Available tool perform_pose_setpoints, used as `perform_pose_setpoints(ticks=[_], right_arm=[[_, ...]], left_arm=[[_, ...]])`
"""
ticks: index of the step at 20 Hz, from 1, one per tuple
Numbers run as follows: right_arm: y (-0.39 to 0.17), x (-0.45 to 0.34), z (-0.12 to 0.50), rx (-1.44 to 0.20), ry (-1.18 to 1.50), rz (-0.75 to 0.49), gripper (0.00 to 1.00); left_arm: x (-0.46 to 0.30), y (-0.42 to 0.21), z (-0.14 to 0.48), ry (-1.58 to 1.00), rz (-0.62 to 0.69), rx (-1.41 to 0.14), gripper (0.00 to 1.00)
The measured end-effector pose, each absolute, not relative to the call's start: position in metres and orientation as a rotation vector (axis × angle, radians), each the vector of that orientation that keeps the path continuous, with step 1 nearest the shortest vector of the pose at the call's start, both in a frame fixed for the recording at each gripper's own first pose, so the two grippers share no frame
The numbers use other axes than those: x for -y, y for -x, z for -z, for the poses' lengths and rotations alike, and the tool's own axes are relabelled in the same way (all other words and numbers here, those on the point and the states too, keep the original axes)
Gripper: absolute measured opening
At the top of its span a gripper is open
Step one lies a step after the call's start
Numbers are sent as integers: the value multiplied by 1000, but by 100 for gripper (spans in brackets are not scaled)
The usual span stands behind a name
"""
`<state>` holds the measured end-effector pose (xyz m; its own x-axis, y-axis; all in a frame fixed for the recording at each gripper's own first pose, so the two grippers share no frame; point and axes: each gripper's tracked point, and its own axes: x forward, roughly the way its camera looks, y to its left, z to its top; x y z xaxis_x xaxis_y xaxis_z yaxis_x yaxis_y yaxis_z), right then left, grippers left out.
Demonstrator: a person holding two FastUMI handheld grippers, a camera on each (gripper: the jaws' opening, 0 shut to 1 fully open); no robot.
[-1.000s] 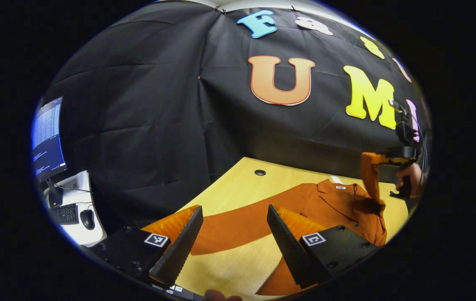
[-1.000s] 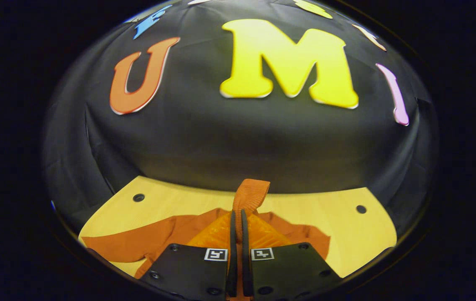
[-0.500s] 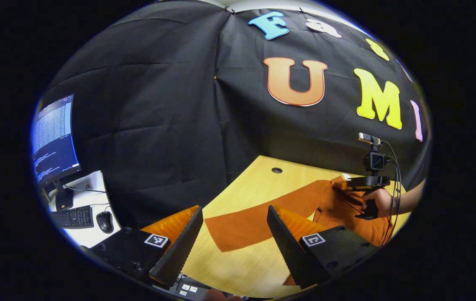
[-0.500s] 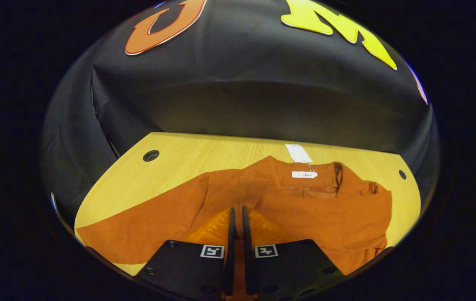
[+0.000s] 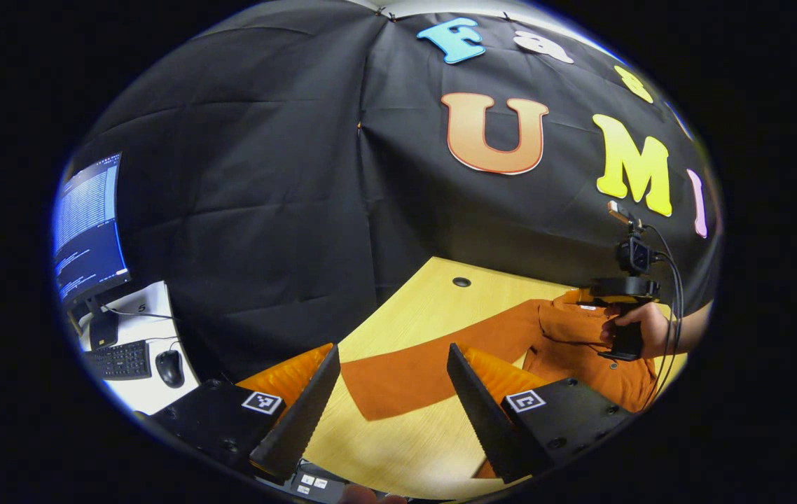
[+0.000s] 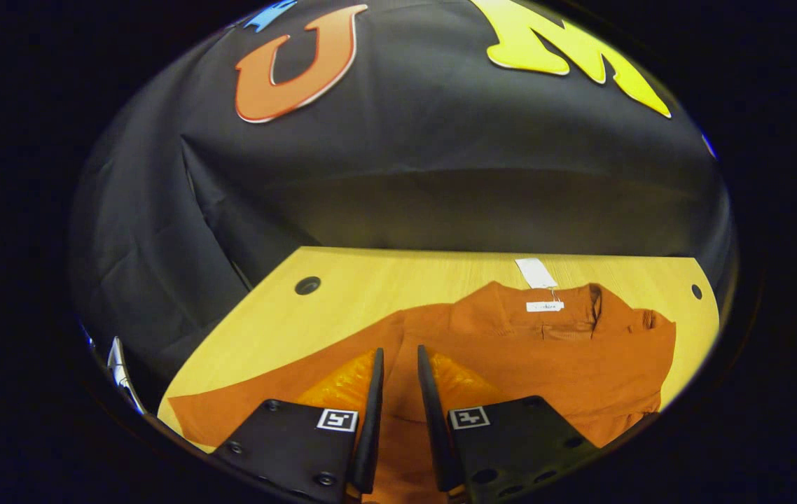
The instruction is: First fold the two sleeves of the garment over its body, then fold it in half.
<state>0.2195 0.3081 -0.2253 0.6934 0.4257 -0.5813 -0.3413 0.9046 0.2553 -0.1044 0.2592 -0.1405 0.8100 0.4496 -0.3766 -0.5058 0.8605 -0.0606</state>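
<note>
While the left gripper (image 5: 391, 392) is held wide open above the outstretched sleeve (image 5: 433, 357), the right gripper (image 6: 398, 413) is seen slightly parted over the garment (image 6: 566, 350).

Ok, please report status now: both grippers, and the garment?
Left gripper open, above the outstretched sleeve. Right gripper slightly open, holding nothing, over the garment. Nothing in the way.
</note>
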Motion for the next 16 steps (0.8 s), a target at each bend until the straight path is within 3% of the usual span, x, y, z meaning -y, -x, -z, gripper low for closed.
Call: perform_pose_setpoints(ticks=[3, 4, 5, 7, 8, 10, 11, 16], right_arm=[[-204, -288, 182, -602, -116, -458, 37], [-196, -281, 167, -579, -118, -467, 47], [-184, -274, 153, -562, -134, -475, 51], [-156, -263, 123, -530, -146, -520, 70], [-145, -253, 108, -503, -131, -536, 75], [-125, -231, 89, -458, -94, -550, 75], [-116, -216, 83, -442, -79, -539, 81], [-81, -148, 83, -437, 17, -461, 81]], left_arm=[[-260, 90, 158, 170, -484, -366, 100], [-262, 86, 167, 176, -480, -376, 99], [-264, 84, 180, 188, -476, -395, 100], [-271, 81, 206, 211, -480, -439, 100], [-277, 80, 219, 222, -492, -460, 100], [-291, 82, 245, 236, -532, -514, 100], [-300, 84, 255, 224, -564, -542, 100], [-311, 82, 295, 250, -616, -627, 100]])
